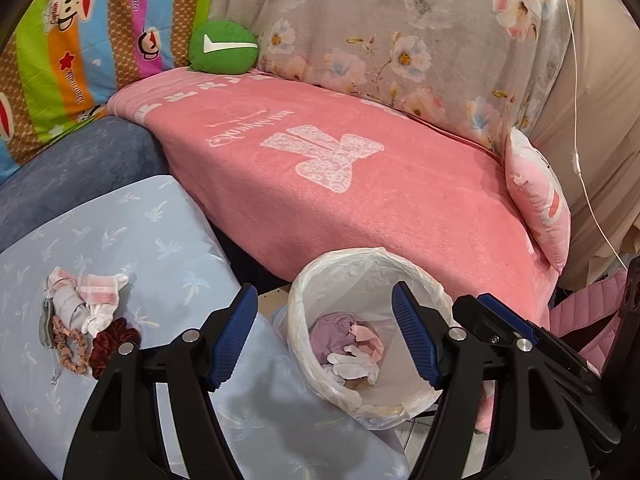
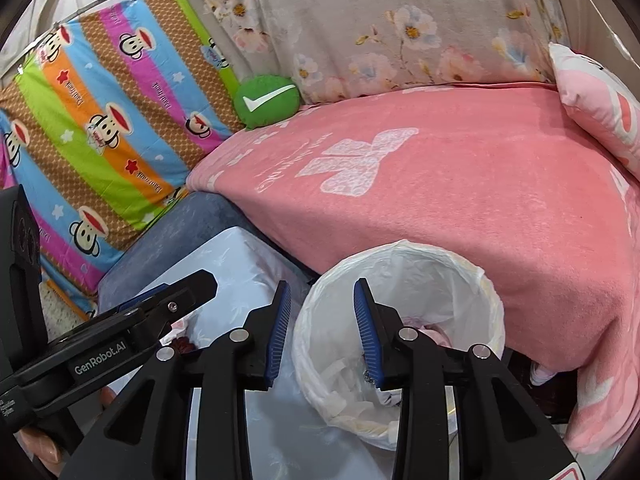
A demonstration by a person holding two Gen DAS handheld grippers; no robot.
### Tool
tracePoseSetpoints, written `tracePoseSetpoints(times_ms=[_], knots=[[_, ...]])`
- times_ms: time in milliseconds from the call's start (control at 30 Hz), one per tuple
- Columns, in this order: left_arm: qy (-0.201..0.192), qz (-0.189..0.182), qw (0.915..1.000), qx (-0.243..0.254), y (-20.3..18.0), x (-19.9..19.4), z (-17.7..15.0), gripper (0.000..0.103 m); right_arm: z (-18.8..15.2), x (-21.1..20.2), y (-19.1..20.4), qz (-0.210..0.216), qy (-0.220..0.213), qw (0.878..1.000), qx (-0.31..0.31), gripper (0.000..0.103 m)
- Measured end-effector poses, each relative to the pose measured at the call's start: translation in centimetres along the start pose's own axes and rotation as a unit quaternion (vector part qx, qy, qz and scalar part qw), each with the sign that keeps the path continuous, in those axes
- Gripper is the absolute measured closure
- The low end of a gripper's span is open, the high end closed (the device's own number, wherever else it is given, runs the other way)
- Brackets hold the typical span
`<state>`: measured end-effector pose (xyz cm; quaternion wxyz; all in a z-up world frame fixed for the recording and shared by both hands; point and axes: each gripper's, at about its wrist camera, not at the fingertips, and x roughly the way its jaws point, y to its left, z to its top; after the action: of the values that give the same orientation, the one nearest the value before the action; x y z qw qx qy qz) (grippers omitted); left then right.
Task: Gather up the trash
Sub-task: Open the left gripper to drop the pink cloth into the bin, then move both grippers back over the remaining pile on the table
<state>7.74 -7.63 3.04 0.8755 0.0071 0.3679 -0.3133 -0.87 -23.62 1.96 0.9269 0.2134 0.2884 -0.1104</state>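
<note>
A white bin lined with a plastic bag (image 1: 304,292) stands in front of the pink-covered sofa; it also shows in the right wrist view (image 2: 480,280). Crumpled purple, pink and white trash (image 1: 348,344) lies inside it. My left gripper (image 1: 324,336) is open and empty, over the bin's left rim. My right gripper (image 2: 322,332) is open and empty, straddling the bin's left rim. A small pile of pink and white wrappers, scrunchies and grey bits (image 1: 84,320) lies on the light blue cushion (image 1: 140,232) at the left.
A pink blanket (image 1: 360,184) covers the sofa seat. A green round cushion (image 1: 222,46), a floral cover (image 1: 400,20), a striped monkey-print sheet (image 2: 100,120) and a pink pillow (image 1: 540,200) surround it. The other gripper's body (image 2: 100,352) is close at the left.
</note>
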Motion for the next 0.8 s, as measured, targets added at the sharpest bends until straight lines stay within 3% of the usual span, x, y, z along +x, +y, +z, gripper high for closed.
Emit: tracePoseSetpoints(times_ms=[533,800], knots=[[0.003,0.028,0.9982,-0.053,5.9,-1.4,-2.0,0.037,-2.3,1.6,6.2,0.022,0.032,0.998,-0.045,0.065],[0.008,0.062,0.9949,-0.079,9.6,-2.4,-3.7,0.037,-3.5,3.0,9.6,0.041,0.053,0.996,-0.067,0.065]])
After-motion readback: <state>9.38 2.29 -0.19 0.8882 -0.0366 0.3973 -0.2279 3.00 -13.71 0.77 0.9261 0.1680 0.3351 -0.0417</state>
